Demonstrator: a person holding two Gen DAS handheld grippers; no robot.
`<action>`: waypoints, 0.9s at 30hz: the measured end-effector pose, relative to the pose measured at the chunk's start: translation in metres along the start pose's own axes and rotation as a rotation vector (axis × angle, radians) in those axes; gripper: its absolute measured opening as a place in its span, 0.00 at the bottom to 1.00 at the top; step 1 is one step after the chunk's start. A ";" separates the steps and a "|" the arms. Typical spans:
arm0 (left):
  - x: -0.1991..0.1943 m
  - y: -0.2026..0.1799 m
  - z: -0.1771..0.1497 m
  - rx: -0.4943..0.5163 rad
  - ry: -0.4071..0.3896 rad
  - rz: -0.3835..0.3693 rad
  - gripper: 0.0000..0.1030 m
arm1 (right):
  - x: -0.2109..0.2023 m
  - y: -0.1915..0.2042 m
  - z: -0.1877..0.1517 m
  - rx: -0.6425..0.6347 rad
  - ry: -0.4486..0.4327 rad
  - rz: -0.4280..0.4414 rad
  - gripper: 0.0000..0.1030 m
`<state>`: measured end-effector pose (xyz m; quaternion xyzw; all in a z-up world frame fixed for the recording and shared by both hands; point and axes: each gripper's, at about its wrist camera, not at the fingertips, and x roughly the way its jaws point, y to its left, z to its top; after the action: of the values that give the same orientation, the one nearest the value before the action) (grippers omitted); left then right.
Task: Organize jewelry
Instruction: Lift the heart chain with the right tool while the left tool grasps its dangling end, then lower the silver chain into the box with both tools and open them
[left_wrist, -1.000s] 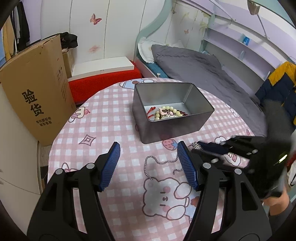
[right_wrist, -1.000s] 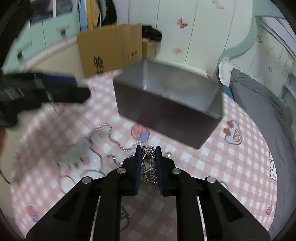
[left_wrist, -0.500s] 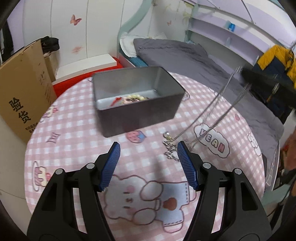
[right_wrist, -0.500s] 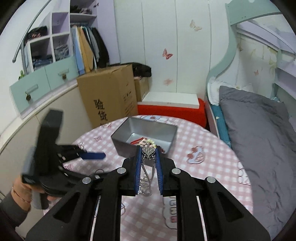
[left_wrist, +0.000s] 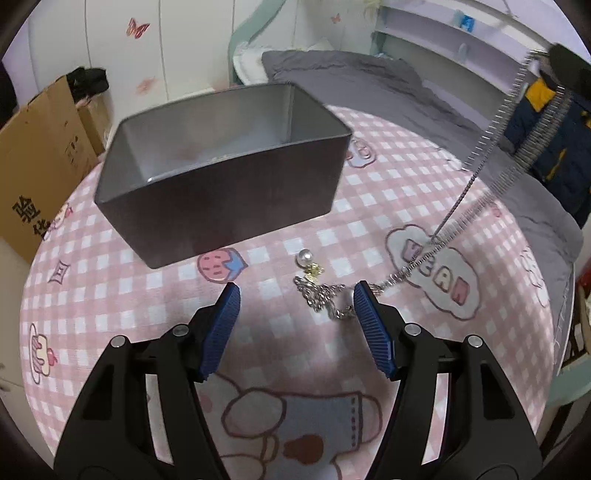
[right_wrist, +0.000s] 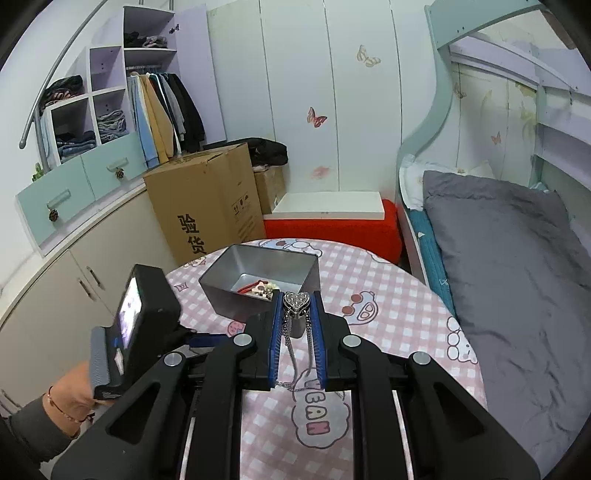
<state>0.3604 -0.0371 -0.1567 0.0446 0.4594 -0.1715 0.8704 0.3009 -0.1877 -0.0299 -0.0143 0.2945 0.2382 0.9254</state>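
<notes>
My right gripper (right_wrist: 295, 301) is shut on the heart pendant (right_wrist: 296, 301) of a silver chain necklace and holds it high above the table. The chain (left_wrist: 491, 147) hangs down from the upper right in the left wrist view, and its lower end (left_wrist: 325, 295) still lies bunched on the pink checked tablecloth beside a pearl charm (left_wrist: 305, 257). My left gripper (left_wrist: 295, 314) is open, low over the table, with the bunched chain between its fingers. The grey metal tin (left_wrist: 221, 166) stands just beyond; in the right wrist view the tin (right_wrist: 221, 288) holds beads and a red piece.
The round table's edge (left_wrist: 554, 295) curves along the right, with a grey bed (right_wrist: 509, 258) beyond it. A cardboard box (right_wrist: 207, 206), a red bench (right_wrist: 332, 229) and cabinets (right_wrist: 74, 258) stand behind the table.
My right gripper has risen higher with the pendant, drawing the chain taut. My left gripper has moved forward and lower toward the bunched chain end and the tin.
</notes>
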 end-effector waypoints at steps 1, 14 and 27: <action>0.002 0.001 0.001 -0.009 0.002 -0.001 0.61 | 0.002 0.000 -0.001 0.001 0.005 0.004 0.13; -0.018 0.019 0.004 0.000 -0.015 -0.035 0.09 | 0.002 -0.001 0.002 -0.004 0.017 0.018 0.13; -0.094 0.043 0.030 -0.051 -0.159 -0.057 0.09 | -0.007 0.014 0.031 -0.022 -0.024 0.022 0.13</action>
<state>0.3497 0.0207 -0.0658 -0.0044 0.3942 -0.1877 0.8997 0.3060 -0.1730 0.0013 -0.0182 0.2807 0.2517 0.9260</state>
